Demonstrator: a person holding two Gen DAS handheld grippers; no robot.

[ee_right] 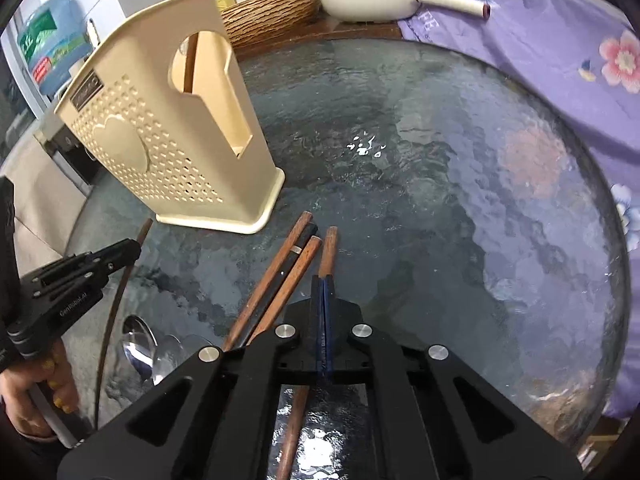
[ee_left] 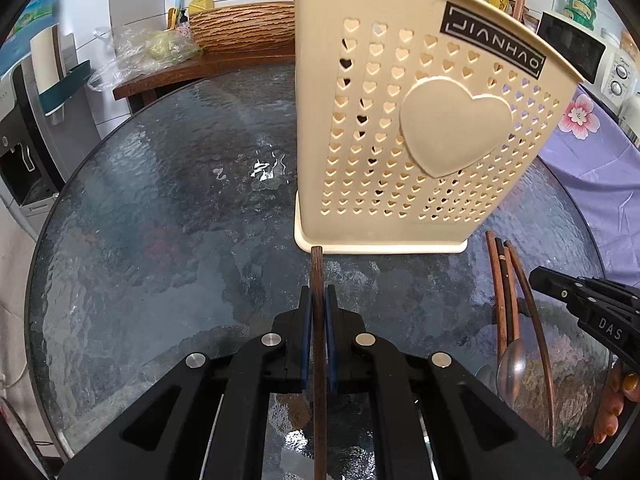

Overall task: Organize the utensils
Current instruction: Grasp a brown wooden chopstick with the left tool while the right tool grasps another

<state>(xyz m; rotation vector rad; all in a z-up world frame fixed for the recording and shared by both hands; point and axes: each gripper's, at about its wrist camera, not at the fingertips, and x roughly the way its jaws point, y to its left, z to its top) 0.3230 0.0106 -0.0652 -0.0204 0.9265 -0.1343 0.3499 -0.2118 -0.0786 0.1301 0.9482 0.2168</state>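
Chopstick (ee_left: 318, 276), dark brown and slender, clamped in left tongs (ee_left: 319, 304).

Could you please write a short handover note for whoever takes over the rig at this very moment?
Left gripper: shut on a dark chopstick, whose tip is near the base of the cream utensil holder.
Right gripper: fingers together, nothing visibly between them; a brown chopstick lies beneath them on the glass table.
Done: one stick already stands in the holder.
Left: three more chopsticks lie beside the right gripper, with metal spoons nearby on the table. Put the held chopstick in the holder, then the rest.
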